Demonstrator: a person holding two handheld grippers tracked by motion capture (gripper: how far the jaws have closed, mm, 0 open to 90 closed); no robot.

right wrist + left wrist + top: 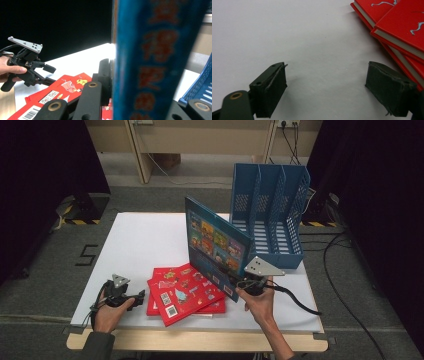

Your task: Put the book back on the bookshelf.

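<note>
A large blue picture book [216,245] stands upright on edge on the white table [140,245], just in front of the blue file rack [270,212]. My right gripper [248,282] is shut on the book's near lower corner; in the right gripper view the blue spine [150,62] sits clamped between the jaws. Two or three red books [182,294] lie stacked flat at the table's front. My left gripper [134,298] rests low on the table left of them, open, with bare table between its pads [270,92] and the red book edges [392,32] to its right.
The file rack has several open slots facing the front. The table's near edge runs close under both hands. Cables [340,285] trail on the floor at the right, and dark curtains flank the table.
</note>
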